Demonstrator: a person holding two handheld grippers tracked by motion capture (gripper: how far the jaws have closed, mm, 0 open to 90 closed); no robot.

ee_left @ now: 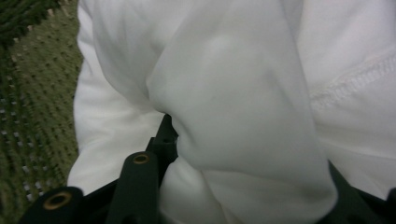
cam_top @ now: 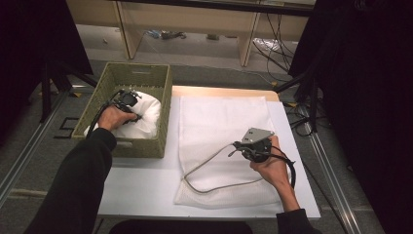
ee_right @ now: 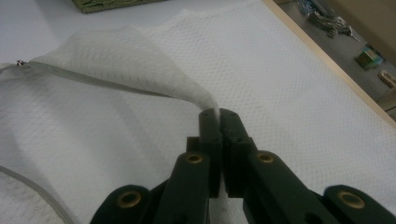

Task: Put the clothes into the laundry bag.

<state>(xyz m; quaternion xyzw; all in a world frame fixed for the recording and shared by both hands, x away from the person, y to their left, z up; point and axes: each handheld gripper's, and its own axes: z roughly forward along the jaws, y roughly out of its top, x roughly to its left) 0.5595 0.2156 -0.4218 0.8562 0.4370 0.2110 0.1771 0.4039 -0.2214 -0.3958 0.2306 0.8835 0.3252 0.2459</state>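
Observation:
A white garment (cam_top: 146, 114) lies bunched in a green woven basket (cam_top: 163, 92) at the table's left. My left gripper (cam_top: 127, 97) reaches down into the basket. In the left gripper view a thick fold of the garment (ee_left: 224, 70) fills the gap between the jaws of that gripper (ee_left: 252, 154), which pinch it. A white mesh bag (cam_top: 219, 117) with a grey zipper edge (cam_top: 209, 158) lies flat on the table. My right gripper (cam_top: 238, 146) is shut on the bag's upper layer (ee_right: 130, 51) and lifts it at its fingertips (ee_right: 218, 114), so the mouth gapes.
The white table (cam_top: 141, 175) has bare surface between basket and bag and along the front. Its wooden far edge (cam_top: 224, 90) borders the floor, where cables and shelf legs stand. The basket's wall (ee_left: 37, 93) is close to the left jaw.

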